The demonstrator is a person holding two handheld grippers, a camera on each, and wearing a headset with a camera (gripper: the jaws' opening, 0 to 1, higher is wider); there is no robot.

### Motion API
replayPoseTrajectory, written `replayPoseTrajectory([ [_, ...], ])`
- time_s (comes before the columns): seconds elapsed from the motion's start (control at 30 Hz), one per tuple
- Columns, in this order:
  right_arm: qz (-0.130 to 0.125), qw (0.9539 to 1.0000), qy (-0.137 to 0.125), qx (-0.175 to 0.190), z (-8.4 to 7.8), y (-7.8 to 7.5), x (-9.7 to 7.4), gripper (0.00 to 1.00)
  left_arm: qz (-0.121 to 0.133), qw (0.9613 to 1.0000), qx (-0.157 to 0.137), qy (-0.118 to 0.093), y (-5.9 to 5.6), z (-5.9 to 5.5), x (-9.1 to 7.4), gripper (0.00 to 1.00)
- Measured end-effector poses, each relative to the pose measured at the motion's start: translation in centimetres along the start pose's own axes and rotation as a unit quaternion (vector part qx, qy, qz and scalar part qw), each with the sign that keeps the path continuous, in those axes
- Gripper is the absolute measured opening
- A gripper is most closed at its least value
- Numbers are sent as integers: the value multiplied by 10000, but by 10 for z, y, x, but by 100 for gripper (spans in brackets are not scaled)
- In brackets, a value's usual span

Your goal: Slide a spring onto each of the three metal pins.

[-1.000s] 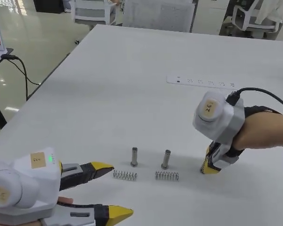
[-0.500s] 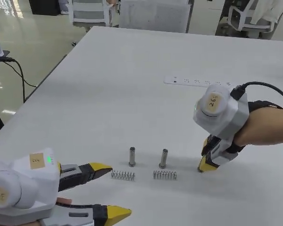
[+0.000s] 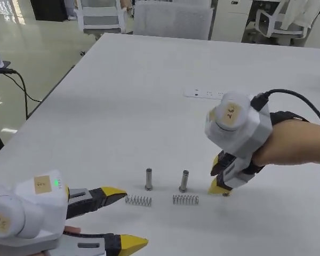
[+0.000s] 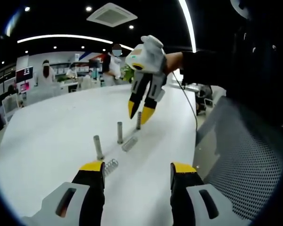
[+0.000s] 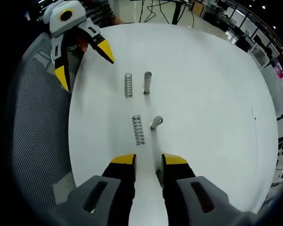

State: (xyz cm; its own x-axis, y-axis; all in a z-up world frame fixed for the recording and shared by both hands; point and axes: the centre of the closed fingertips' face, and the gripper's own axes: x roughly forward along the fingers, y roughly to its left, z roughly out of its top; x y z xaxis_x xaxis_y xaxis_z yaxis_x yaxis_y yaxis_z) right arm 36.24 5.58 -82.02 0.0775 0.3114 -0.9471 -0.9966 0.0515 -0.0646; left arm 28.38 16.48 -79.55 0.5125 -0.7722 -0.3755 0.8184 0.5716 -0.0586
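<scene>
The right gripper, jaws narrowly parted, had edged closer to two bare pins, its tips straddling the third pin. Both springs lay just beyond its tips, apparently none threaded yet. The left gripper waited, spread wide.

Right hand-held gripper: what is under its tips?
A third metal pin stands on the table between the tips of the right hand-held gripper. Mostly hidden in the head view; whether anything is on it cannot be told.
</scene>
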Motion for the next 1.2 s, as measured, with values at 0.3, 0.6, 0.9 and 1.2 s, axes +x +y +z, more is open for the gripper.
replayPoseTrajectory([
  [0.3,230,9996,60,-139,7,11,25,16,10,10000,-34,10,1,-1,0,50],
  [0.6,285,9992,169,-225,5,11,41,13,-4,10000,-61,13,0,-2,0,49],
  [0.9,324,9988,204,-292,5,12,50,8,-5,10000,-70,23,1,-2,0,48],
  [1.2,302,9988,225,-317,3,16,48,7,-10,10000,-44,32,1,-2,0,48],
])
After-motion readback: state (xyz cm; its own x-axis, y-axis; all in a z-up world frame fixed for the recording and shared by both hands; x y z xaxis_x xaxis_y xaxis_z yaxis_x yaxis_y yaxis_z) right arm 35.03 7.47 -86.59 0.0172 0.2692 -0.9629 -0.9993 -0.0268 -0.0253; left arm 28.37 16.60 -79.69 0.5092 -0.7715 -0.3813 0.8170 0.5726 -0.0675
